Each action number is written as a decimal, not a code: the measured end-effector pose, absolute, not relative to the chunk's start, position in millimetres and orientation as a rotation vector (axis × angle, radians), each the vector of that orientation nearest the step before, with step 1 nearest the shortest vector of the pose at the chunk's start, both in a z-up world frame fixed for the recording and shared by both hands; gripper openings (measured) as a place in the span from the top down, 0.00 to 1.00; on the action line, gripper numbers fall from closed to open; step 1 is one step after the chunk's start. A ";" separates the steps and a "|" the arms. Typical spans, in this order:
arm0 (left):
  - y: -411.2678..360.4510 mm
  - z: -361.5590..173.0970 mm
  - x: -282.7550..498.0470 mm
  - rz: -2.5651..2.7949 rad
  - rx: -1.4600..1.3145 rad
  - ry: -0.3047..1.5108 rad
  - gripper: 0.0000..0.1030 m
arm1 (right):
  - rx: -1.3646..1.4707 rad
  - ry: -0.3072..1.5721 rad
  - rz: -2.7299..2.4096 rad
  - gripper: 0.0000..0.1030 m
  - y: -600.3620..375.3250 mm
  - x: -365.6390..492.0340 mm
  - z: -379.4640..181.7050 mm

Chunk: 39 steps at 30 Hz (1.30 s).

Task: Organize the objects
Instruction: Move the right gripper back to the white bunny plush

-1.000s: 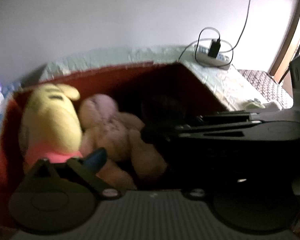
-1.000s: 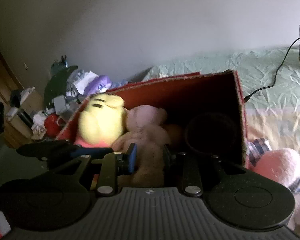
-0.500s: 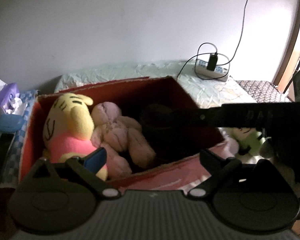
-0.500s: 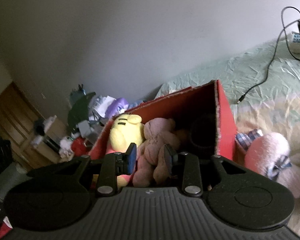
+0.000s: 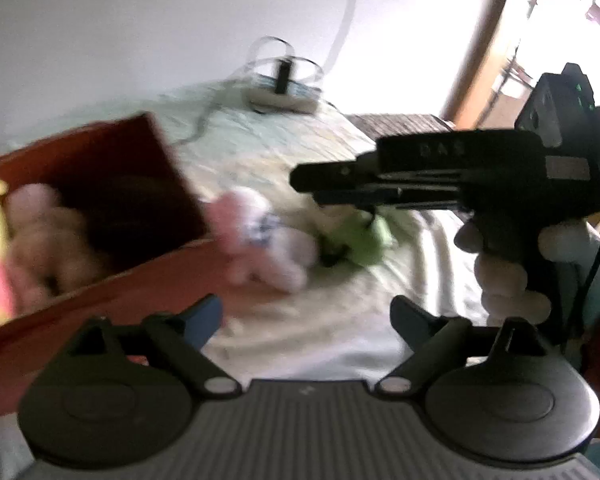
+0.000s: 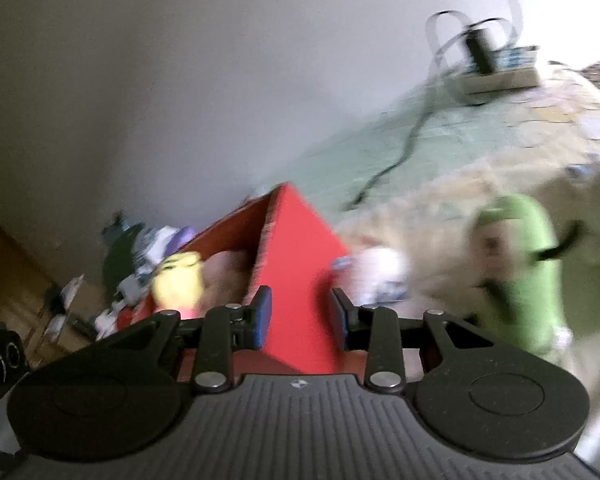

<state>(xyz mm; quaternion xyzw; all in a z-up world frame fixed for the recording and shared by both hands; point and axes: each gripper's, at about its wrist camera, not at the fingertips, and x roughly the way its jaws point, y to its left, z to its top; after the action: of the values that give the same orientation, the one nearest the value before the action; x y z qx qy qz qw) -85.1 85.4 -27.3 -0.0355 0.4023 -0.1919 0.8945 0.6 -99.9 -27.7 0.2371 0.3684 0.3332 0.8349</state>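
One red box (image 5: 100,168) at nine o'clock holds two plush toys: one yellow (image 6: 178,284), one pink-brown (image 5: 40,224). Two more lie on the bed (image 5: 320,320): one pink-white (image 5: 256,236), one green (image 6: 520,264). One power strip (image 5: 282,98) at twelve o'clock.

Box wall (image 6: 296,264) between right tongs (image 6: 300,320).

The left gripper (image 5: 306,318) is held level with its fingers (image 5: 204,318) spread wide apart and nothing between them. The right gripper (image 6: 302,318) has its fingers (image 6: 262,316) parted to a moderate gap, also with nothing clamped. In the left wrist view, the right gripper's body extends horizontally, and a hand (image 5: 504,264) wraps around its handle from below.
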 end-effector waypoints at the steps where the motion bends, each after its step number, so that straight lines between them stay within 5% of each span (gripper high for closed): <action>1: 77.4 -28.8 -80.4 -0.421 -0.069 0.838 0.12 | 0.509 0.778 0.684 0.66 -107.5 0.8 -28.9; 9: 13.7 -31.8 -41.3 -0.589 -0.090 0.841 0.15 | 0.507 0.736 0.498 0.60 -177.6 -7.7 -30.5; 22: -68.3 -52.4 15.6 -0.710 -0.109 0.886 0.36 | 0.525 0.737 0.229 0.58 -256.4 18.9 -57.1; 34: -107.8 -95.0 80.1 -0.582 -0.098 0.963 0.37 | 0.599 0.829 0.238 0.47 -280.5 72.8 -90.7; 39: -122.0 -99.7 92.7 -0.569 -0.036 0.957 0.36 | 0.674 0.866 0.294 0.35 -280.7 94.9 -108.1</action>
<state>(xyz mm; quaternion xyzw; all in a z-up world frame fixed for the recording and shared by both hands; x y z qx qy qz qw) 92.7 -122.0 -99.7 -0.0171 0.4542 -0.2701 0.8488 94.9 -280.7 -108.1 0.3193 0.4102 0.1392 0.8429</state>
